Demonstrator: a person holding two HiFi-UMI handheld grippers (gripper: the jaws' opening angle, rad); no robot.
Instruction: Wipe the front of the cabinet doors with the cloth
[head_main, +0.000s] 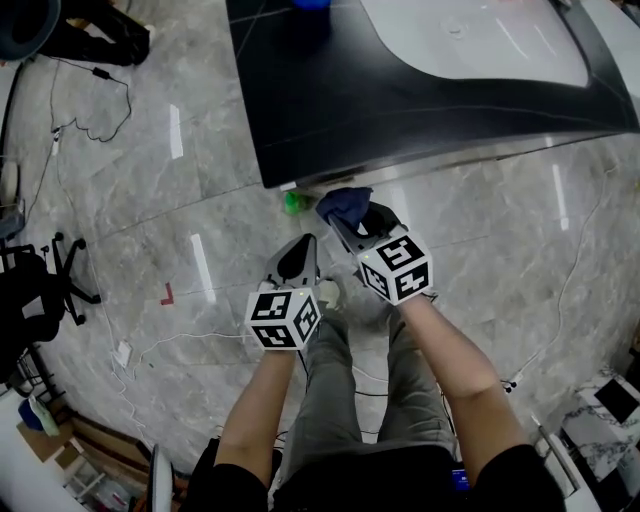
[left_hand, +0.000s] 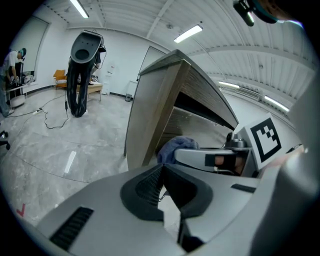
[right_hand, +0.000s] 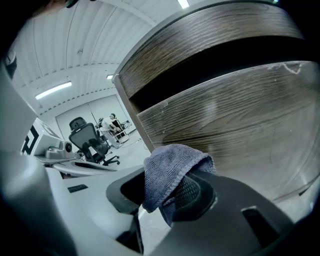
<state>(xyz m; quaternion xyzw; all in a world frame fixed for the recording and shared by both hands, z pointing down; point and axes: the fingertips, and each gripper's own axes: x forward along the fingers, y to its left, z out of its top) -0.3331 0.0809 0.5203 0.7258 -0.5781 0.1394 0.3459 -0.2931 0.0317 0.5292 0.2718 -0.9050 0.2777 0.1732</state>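
Note:
My right gripper (head_main: 350, 222) is shut on a blue-grey cloth (head_main: 343, 205), which bulges out past its fingertips. In the right gripper view the cloth (right_hand: 170, 172) is folded over between the jaws, close in front of the wood-grain cabinet door (right_hand: 225, 120); whether it touches the door I cannot tell. The cabinet (head_main: 400, 110) shows from above as a dark top with a white panel. My left gripper (head_main: 300, 260) hangs beside the right one, shut, with nothing in it. In the left gripper view the cloth (left_hand: 175, 147) shows before the cabinet's corner (left_hand: 155, 110).
A small green object (head_main: 292, 203) lies on the floor at the cabinet's base. Cables run over the marble floor (head_main: 150, 180), and a black office chair (head_main: 40, 290) stands at the left. A tall black machine (left_hand: 82, 70) stands farther off.

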